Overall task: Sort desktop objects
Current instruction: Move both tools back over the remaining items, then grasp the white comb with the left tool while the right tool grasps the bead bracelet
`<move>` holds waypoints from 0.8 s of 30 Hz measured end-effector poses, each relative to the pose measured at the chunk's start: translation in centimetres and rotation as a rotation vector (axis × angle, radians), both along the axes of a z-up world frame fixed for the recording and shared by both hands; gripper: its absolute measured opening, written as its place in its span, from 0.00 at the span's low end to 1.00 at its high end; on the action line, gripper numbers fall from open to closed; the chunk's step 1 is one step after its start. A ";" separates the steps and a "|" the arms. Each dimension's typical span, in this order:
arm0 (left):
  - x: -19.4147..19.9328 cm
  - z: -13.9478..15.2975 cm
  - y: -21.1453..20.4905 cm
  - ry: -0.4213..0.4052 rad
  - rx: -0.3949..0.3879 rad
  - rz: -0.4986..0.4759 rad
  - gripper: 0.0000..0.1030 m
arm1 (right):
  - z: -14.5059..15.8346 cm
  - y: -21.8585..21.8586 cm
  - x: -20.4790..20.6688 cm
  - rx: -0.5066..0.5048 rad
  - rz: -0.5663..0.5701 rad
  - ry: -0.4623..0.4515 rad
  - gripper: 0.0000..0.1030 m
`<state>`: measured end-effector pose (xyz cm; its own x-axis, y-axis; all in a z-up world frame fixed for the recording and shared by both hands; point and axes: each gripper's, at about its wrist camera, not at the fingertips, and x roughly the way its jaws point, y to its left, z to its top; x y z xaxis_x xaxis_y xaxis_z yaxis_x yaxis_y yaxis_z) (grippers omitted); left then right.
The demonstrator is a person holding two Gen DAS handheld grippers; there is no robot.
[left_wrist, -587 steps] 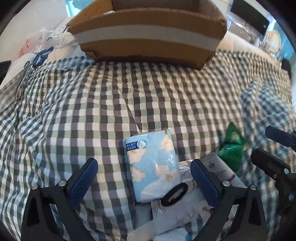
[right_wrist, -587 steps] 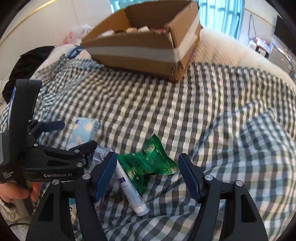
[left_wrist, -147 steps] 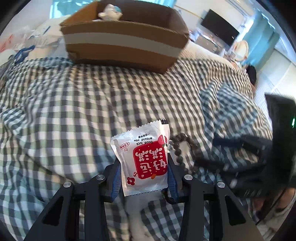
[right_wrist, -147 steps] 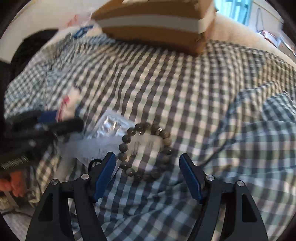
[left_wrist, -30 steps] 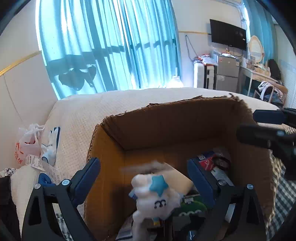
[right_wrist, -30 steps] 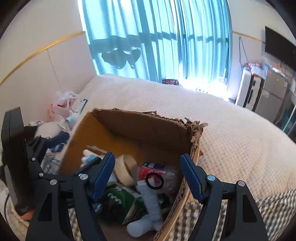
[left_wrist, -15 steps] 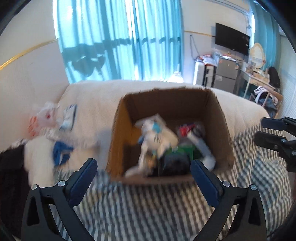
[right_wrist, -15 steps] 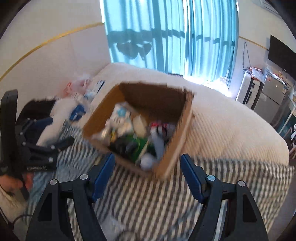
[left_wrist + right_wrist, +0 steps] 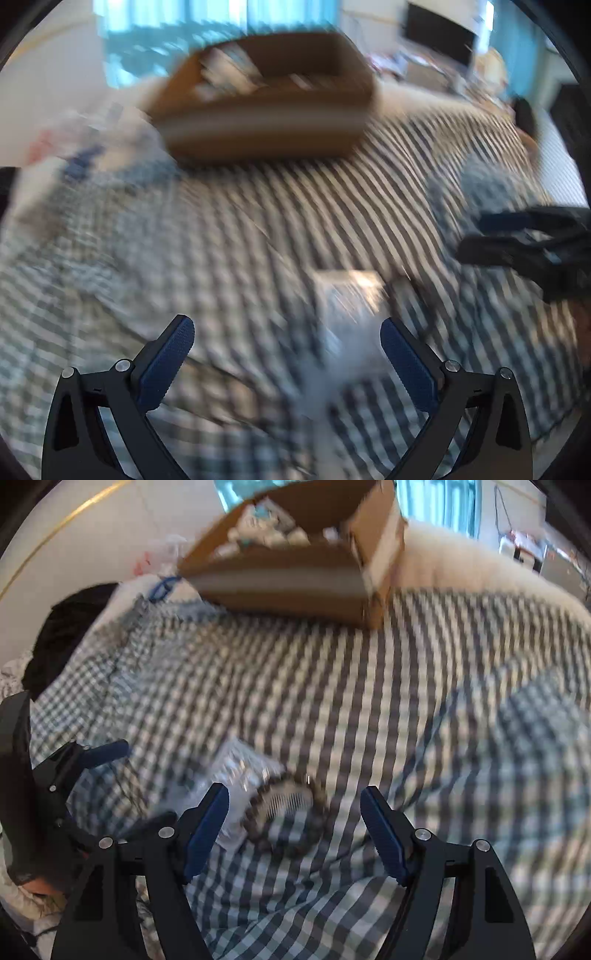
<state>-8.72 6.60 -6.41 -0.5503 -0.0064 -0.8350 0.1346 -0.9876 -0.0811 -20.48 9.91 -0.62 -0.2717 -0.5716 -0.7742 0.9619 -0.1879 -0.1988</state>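
Checked cloth (image 9: 369,686) under both tools | L gripper (image 9: 287,347) wide, empty, clear packet (image 9: 349,295) just ahead | R gripper (image 9: 294,814) spread, empty, bead bracelet (image 9: 286,812) betw tips | cardboard box (image 9: 295,579) far ahead

**Count of things on the bed**

One cardboard box (image 9: 295,572) sits at the far end of one checked cloth (image 9: 369,701); the items inside it are too blurred to count. On the cloth lie one bead bracelet (image 9: 286,812) and one clear plastic packet (image 9: 236,771). Two hand-held grippers show: the left hand-held gripper (image 9: 286,354) and the right hand-held gripper (image 9: 293,823), each with two blue-padded fingers.
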 end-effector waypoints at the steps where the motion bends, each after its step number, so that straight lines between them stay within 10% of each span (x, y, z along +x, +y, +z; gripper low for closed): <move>1: -0.5 -1.1 0.7 -0.032 0.010 -0.050 0.96 | -0.5 0.0 0.0 0.013 -0.003 0.009 0.71; 3: -1.1 -2.2 1.1 -0.065 0.008 -0.096 0.81 | -1.7 -0.4 -0.2 0.043 -0.009 0.019 0.71; 17: -3.6 -4.4 3.5 -0.107 -0.064 -0.378 0.81 | -3.2 -2.0 -2.2 0.100 -0.087 -0.017 0.71; 24: -2.9 -5.2 3.7 -0.082 -0.073 -0.400 0.41 | -3.8 -2.6 -2.1 0.126 -0.103 0.008 0.71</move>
